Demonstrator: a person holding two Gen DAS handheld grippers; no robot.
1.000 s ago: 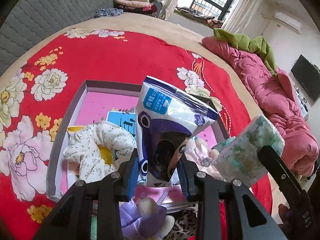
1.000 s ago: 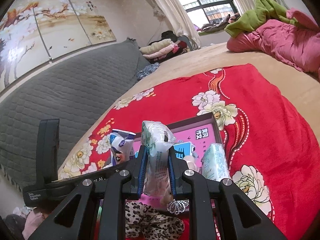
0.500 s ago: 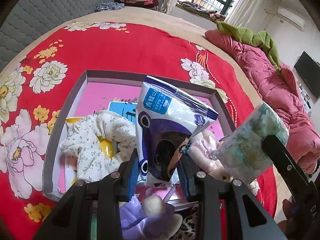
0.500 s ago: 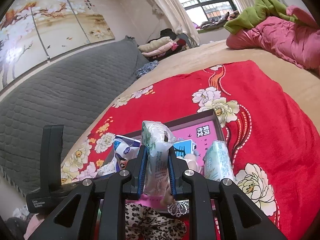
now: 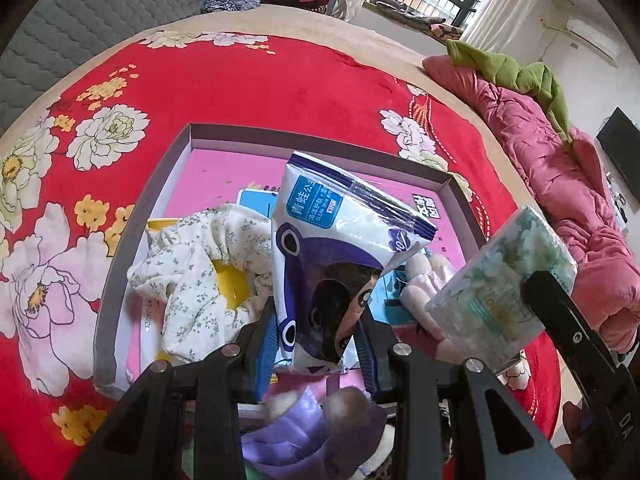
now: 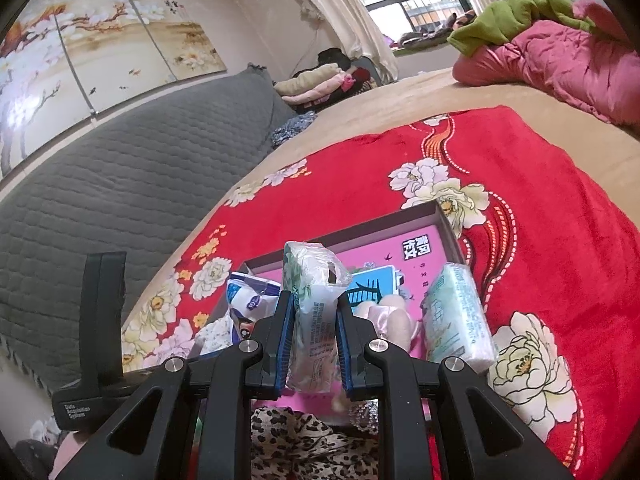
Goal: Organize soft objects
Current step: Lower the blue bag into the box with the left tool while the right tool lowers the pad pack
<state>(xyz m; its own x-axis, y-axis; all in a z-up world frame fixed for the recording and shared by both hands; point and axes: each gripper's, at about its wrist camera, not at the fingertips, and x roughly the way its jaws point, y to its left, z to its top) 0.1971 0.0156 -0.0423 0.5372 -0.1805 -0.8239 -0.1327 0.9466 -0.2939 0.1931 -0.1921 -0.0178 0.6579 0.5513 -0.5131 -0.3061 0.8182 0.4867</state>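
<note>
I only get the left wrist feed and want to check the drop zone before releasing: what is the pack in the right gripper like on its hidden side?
Observer: From the right wrist, the right gripper clamps a floral tissue pack upright, its top sticking up above the fingers.
Operator: Anything lying beyond it that my view cuts off?
Observer: Yes, a second pale green tissue pack sits at the right end of the box.
Operator: And nearer me, below the box?
Observer: A leopard-print cloth lies under the right gripper, on the near side of the box.
</note>
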